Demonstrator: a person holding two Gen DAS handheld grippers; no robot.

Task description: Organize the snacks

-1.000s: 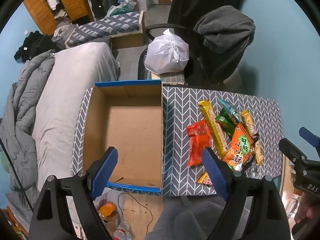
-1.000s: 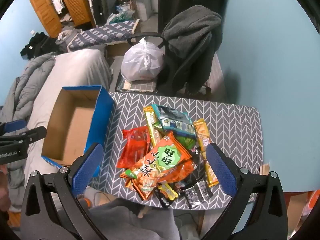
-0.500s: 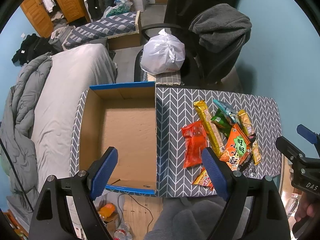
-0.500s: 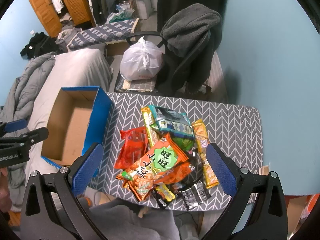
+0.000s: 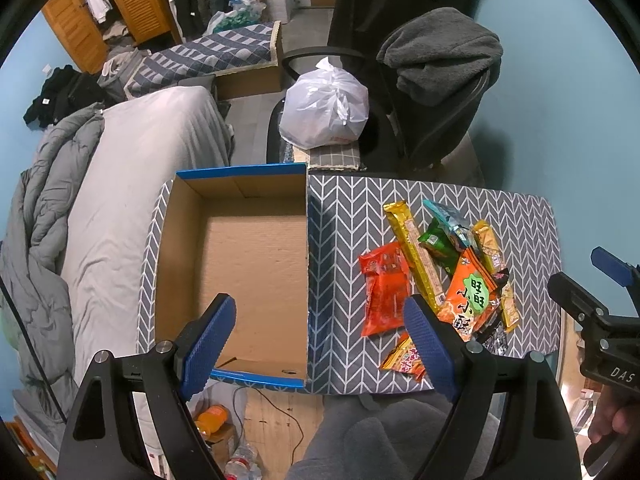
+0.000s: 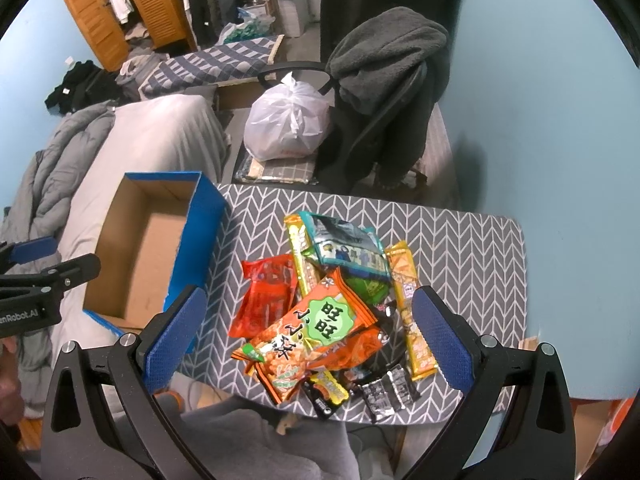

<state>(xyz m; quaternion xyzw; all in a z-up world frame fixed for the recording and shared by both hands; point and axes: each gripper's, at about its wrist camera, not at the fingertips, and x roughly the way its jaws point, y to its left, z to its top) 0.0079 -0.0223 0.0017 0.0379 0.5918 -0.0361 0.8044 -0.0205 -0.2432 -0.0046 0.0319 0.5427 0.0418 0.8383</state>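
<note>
Nothing has gone into the cardboard box (image 5: 248, 264) yet: it stands open-topped and bare inside on the left part of the desk (image 5: 348, 216), ready to receive whatever is sorted into it. The snacks (image 6: 324, 304) lie heaped on the desk to its right, the orange packet (image 6: 316, 332) on top, with a red packet (image 6: 268, 294) toward the box and long yellow bars (image 6: 412, 320) among the rest (a few small dark packets sit at the near edge). The left hand-held gripper (image 5: 320, 336) hovers with jaws wide above the box's near right corner, holding nothing. The right hand-held gripper (image 6: 306, 342), equally wide and bare, hangs directly over the heap, probably lined up for the first pick.
</note>
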